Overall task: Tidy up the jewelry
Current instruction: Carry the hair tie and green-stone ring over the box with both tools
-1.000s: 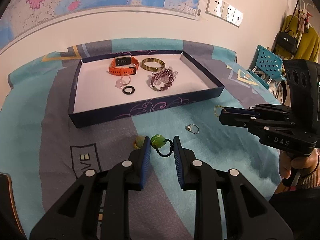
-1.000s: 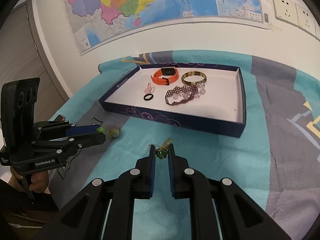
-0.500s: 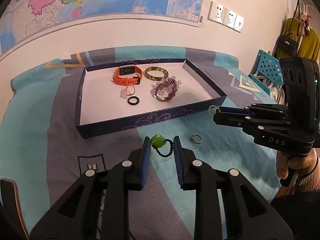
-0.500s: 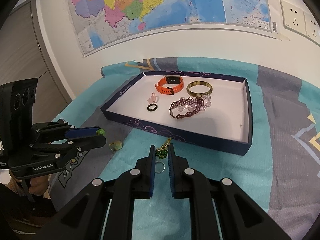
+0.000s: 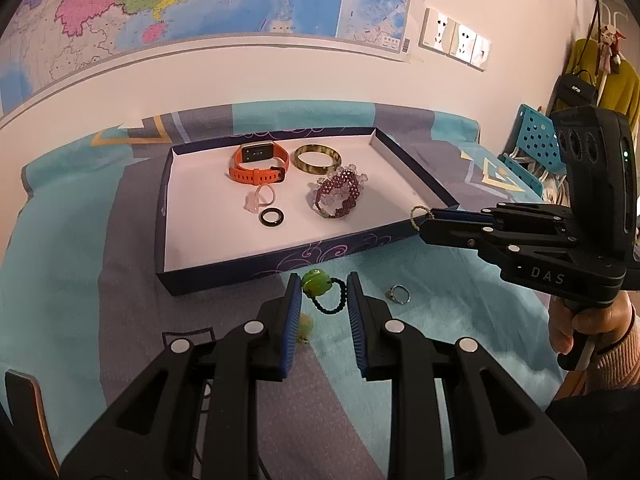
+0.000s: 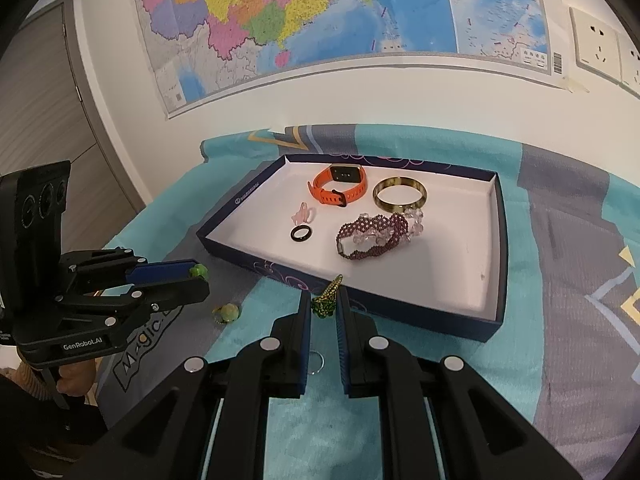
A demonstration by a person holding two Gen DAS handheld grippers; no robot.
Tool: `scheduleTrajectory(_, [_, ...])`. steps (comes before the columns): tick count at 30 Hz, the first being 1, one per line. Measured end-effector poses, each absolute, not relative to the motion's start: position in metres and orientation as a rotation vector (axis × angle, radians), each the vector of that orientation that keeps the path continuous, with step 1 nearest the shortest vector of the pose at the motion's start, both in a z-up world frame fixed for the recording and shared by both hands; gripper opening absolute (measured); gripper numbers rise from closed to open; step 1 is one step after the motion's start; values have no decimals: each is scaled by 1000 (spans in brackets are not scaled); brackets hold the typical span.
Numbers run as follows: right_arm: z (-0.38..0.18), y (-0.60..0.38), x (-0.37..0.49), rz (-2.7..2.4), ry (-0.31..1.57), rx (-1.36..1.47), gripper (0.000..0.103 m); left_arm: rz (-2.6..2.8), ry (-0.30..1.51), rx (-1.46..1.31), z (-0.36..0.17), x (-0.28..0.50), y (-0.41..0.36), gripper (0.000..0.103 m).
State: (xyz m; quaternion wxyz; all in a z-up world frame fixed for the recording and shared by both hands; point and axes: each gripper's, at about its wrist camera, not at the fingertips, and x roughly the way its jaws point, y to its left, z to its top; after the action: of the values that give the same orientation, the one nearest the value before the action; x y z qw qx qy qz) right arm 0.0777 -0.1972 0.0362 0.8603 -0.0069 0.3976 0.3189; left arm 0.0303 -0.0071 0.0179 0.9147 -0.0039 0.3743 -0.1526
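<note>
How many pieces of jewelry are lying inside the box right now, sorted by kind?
Watches: 1, the orange watch
Bangles: 1, the brown-gold bangle
Beaded bracelets: 1, the purple beaded bracelet
Rings: 2, the pink ring and the black ring
Total in the box: 5

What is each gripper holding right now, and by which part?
Left gripper: black hair tie, pinched across its loop beside the green bead. Right gripper: green-and-gold beaded piece, gripped at its green end.
</note>
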Motion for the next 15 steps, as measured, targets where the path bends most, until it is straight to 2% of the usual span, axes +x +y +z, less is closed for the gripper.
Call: scheduleTrajectory(15, [38,-193,95,675,837,-12,11,-308,760,-7,23,47,-6,23])
